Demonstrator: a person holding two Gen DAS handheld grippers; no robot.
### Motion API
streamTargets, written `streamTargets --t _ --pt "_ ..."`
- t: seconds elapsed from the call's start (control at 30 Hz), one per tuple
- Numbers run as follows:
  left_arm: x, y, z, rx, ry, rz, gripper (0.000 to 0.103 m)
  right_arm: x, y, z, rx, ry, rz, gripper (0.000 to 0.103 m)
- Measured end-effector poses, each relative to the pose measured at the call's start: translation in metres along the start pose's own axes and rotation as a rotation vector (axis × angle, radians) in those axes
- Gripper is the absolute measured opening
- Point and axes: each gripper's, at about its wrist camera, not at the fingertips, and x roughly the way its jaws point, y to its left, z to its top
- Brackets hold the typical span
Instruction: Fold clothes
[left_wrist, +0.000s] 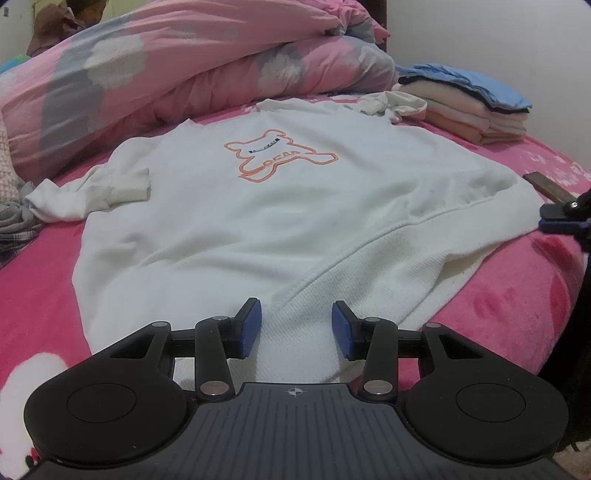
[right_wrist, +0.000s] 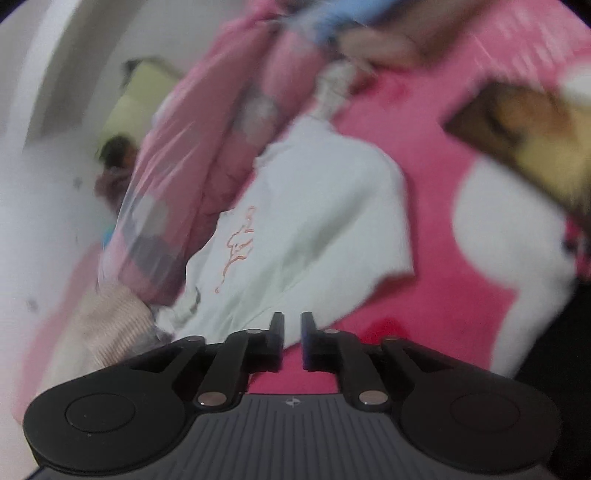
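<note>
A pink fleece blanket (left_wrist: 498, 314) covers the bed, where the white sweatshirt (left_wrist: 258, 206) lies flat, hem toward the left gripper (left_wrist: 297, 328) (fingers parted, astride the ribbed hem, pads not pressing), while the right gripper (right_wrist: 292, 339) stands slightly open, empty.

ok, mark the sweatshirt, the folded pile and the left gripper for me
sweatshirt (left_wrist: 280, 221): left wrist view, chest below the bear print
folded pile (left_wrist: 476, 118): left wrist view, cream layers at the side
left gripper (left_wrist: 297, 328): left wrist view, midway between the blue pads, over the hem
</note>
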Motion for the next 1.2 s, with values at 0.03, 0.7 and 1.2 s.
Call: streamTargets --t 0.03,0.7,1.2 --pt "0.000 0.000 0.000 -0.001 0.000 -0.001 0.043 0.003 -0.006 0.001 0.051 -0.001 -0.002 0.015" --pt "0.000 0.002 -0.002 0.000 -0.013 -0.008 0.043 -0.007 -0.038 0.010 0.314 -0.084 -0.096 0.016" --pt "0.000 0.001 -0.002 -0.003 -0.015 -0.007 0.043 -0.005 -0.030 0.014 0.300 -0.113 -0.048 0.017"
